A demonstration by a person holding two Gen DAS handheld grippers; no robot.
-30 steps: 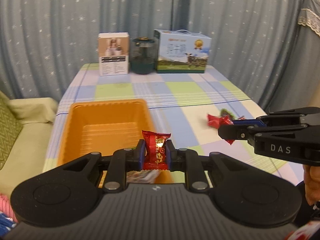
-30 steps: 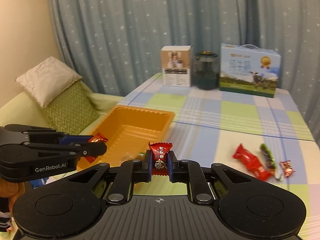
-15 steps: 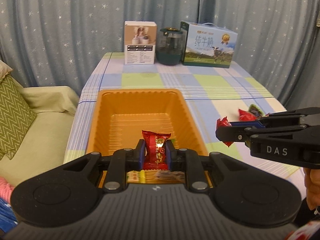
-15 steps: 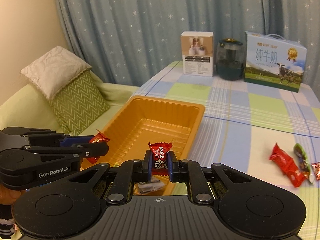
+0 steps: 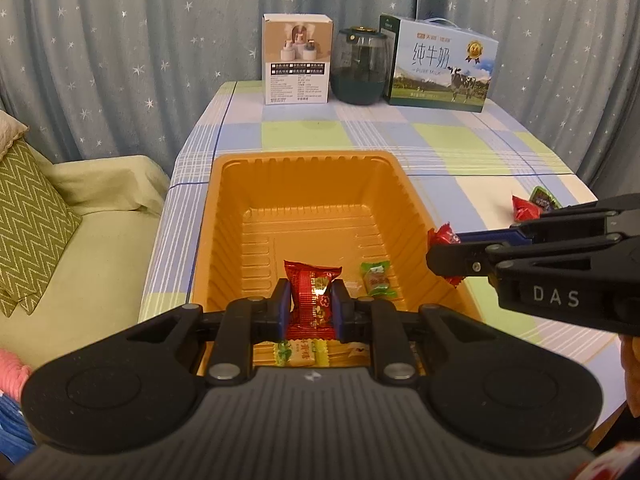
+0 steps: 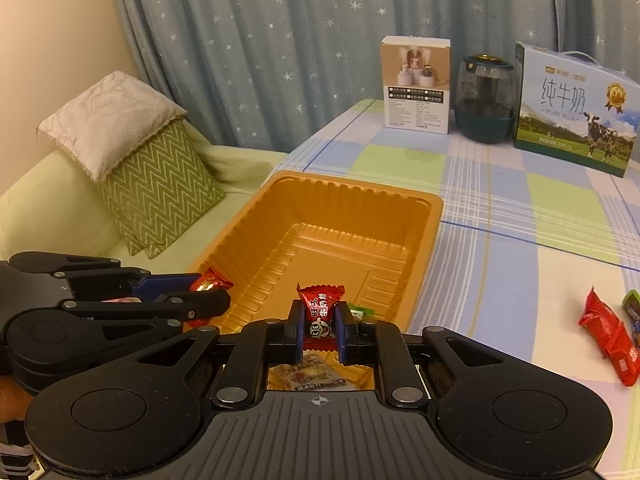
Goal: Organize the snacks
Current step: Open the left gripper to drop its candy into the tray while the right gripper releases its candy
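Two hand-held grippers over one orange tray (image 5: 308, 200) on a checked tablecloth (image 5: 460, 140). The left gripper (image 5: 311, 304) is pinched on one red sweet (image 5: 312, 296), held upright between its blue pads above the near end of the tray. The right gripper (image 6: 319, 326) is pinched on a second red sweet (image 6: 320, 312), whose wrapper bears white characters and a round cartoon face; it too hangs over the tray's near end.

In the left wrist view the right gripper enters from the right, its body marked "DAS", its sweet just beside the tray's right rim. In the right wrist view the left gripper enters from the left, its sweet over the tray's left rim.

Inside the tray: one green sweet (image 5: 376, 278) on the floor just right of the left gripper's pads, and at least two pale wrapped sweets (image 5: 304, 352) against the near wall, partly hidden by the gripper bodies.

Loose on the cloth, well to the right of the tray: one long red packet (image 6: 610, 340) and one green packet (image 6: 632, 308) beside it, the latter cut off by the picture edge.

At the far edge of the table stand three things in a row: one white box (image 5: 297, 65) with small unreadable print, one dark glass jar (image 5: 360, 68), and one milk carton (image 5: 440, 70) printed "纯牛奶" and "PURE MILK", with a cow and a gold medal. Two cushions (image 6: 132, 152) lie stacked on a sofa to the left.
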